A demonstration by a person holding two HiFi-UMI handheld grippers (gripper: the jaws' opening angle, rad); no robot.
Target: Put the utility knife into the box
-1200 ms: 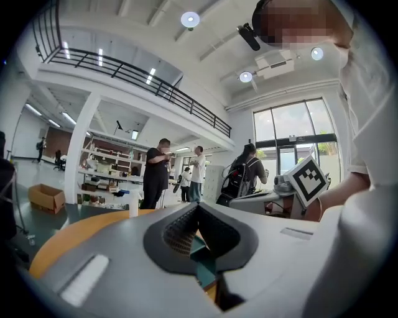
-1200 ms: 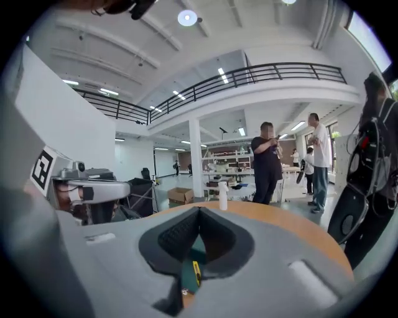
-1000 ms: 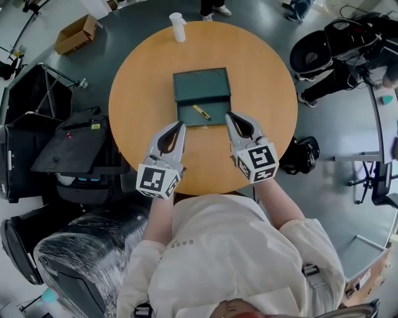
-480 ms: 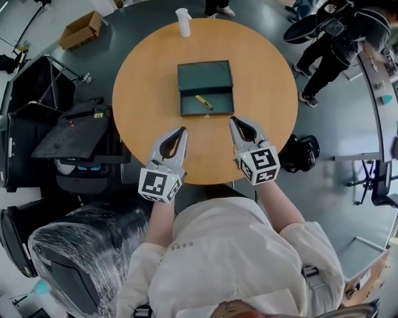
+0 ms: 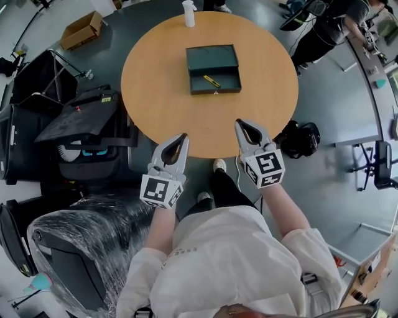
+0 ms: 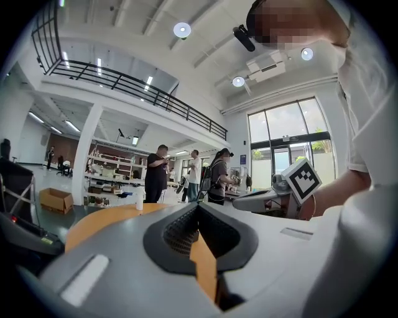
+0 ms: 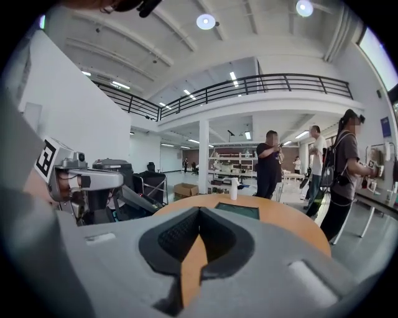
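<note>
Utility knife (image 5: 211, 81): lies slantwise inside the tray of the box (image 5: 214, 91); the job looks done, lid left open.
Box position: far half of the table (image 5: 161, 93), about midway between its left and right edges, well apart from both grippers.
Left gripper (image 5: 183, 136): jaws pressed together, nothing between them; tips at the table's near edge.
Right gripper (image 5: 239, 123): jaws likewise closed and empty; tips just over the near edge.
Risk, box: with the lid open, a knock or a tilt would probably let the knife slide out.
Risk, bottle (image 5: 188, 12): stands right at the far edge; a jolt to the table could probably send it off.
Risk, grippers: close to the rim, so a careless swing may bump the table.
Box, look: dark green, rectangular, matte, hard-looking; lid laid back behind a shallow tray.
Knife, look: slim, yellow with dark parts.
Table, look: round, smooth, orange-tan top.
Grippers, look: grey moulded shells tapering to a point, dark ribbed pads.
</note>
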